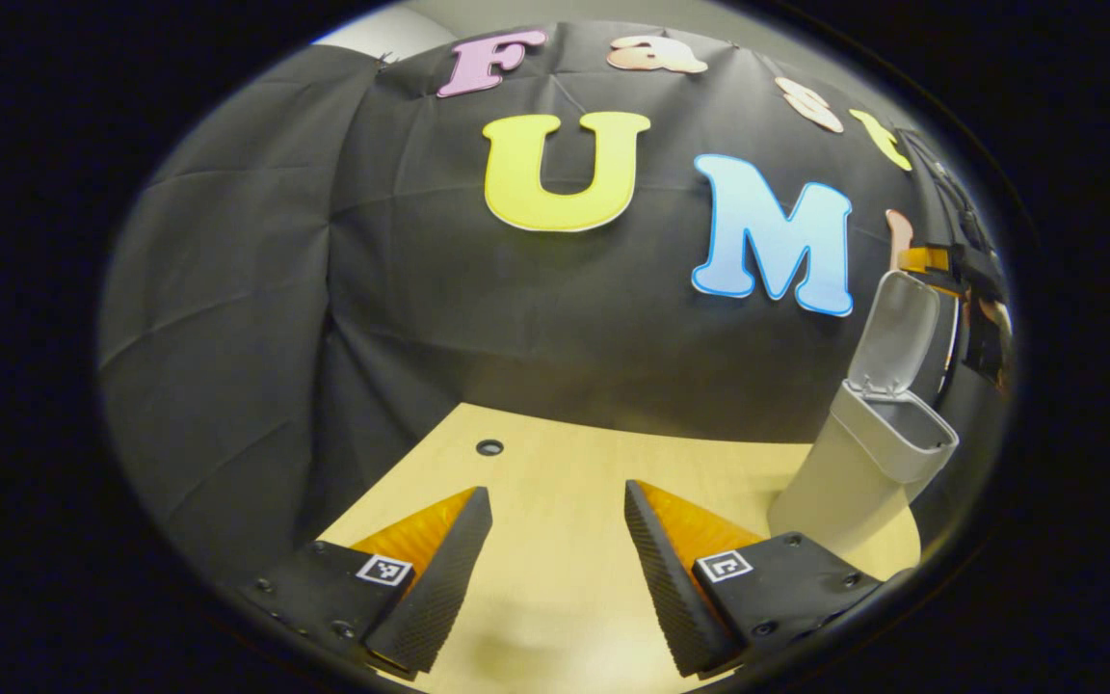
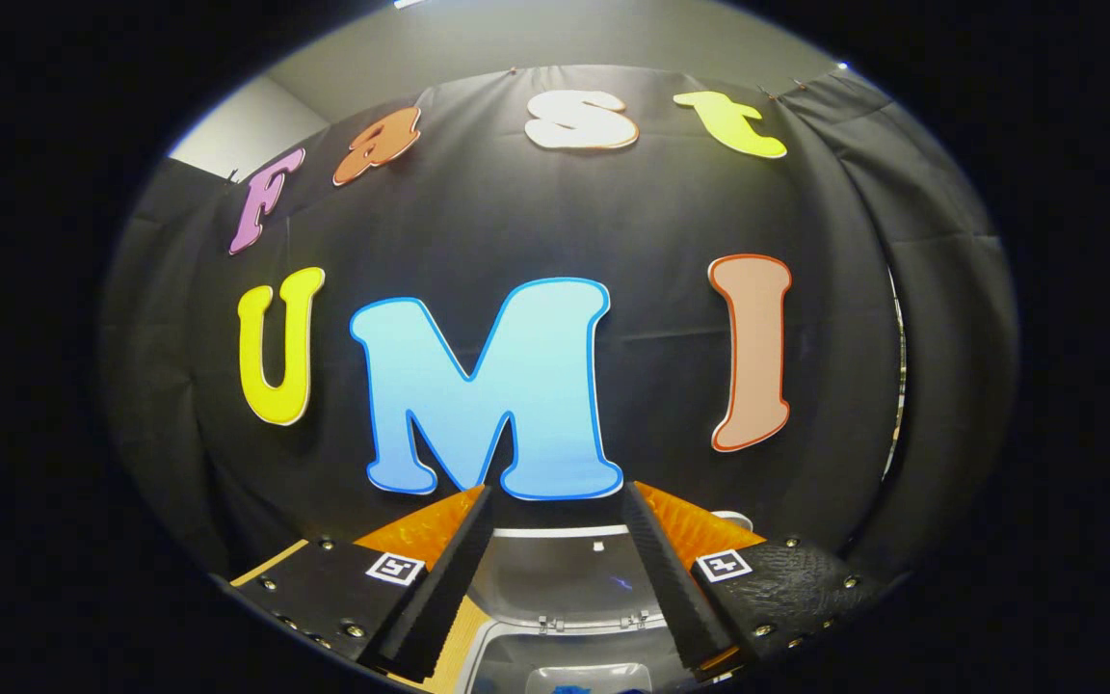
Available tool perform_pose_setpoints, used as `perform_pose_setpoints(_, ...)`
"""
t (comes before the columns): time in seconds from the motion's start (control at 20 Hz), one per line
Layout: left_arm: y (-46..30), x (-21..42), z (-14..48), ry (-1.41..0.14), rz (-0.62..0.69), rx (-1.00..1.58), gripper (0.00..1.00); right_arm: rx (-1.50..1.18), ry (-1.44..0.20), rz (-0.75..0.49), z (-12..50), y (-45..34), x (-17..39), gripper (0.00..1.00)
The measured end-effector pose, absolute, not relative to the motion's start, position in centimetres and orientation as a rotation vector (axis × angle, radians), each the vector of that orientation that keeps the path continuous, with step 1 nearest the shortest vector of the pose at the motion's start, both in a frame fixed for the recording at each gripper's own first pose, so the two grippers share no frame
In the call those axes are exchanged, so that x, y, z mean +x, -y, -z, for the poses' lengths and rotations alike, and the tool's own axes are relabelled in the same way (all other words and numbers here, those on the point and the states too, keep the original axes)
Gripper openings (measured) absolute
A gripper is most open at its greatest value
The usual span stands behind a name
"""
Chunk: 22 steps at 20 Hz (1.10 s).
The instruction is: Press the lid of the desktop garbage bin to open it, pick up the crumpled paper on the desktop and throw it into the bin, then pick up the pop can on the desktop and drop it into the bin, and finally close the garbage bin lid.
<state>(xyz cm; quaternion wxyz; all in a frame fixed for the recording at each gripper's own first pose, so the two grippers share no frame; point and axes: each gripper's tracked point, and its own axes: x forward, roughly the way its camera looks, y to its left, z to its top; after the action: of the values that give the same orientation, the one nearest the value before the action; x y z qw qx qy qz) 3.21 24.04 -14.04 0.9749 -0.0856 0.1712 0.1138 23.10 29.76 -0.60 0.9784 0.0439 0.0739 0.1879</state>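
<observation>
**Right claw poised over the open bin**

Spread fingers of the right claw (image 2: pixel 555 569) hang wide and empty, directly above the bin (image 2: pixel 555 655), whose lid (image 2: pixel 565 573) stands raised just beyond. Closing it falls to this nearer claw. Over left, the left claw (image 1: pixel 555 569) gapes empty above the surface (image 1: pixel 555 463), bin well off to its right.

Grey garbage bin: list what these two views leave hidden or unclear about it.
- Left gripper view: the grey plastic garbage bin stands lid-up; its inside is hidden by its own rim.
- Right gripper view: the open bin's mouth is cut off by the bottom edge; the blue bit inside is too small to identify.
- Right tool: open, over the bin.
</observation>
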Motion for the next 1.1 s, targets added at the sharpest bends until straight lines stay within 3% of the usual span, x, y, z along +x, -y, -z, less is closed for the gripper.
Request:
perform_pose_setpoints(0.5, -22.8, 4.6, 14.3, -0.343, -0.200, -0.192, 0.92, 0.037, -0.160, -0.384, 1.3, -29.0, 20.0, 0.88)
perform_pose_setpoints(1.1, -19.7, 5.2, 14.5, -0.341, -0.126, -0.139, 0.91, 0.039, -0.287, -0.405, 5.3, -27.0, 13.5, 0.88)
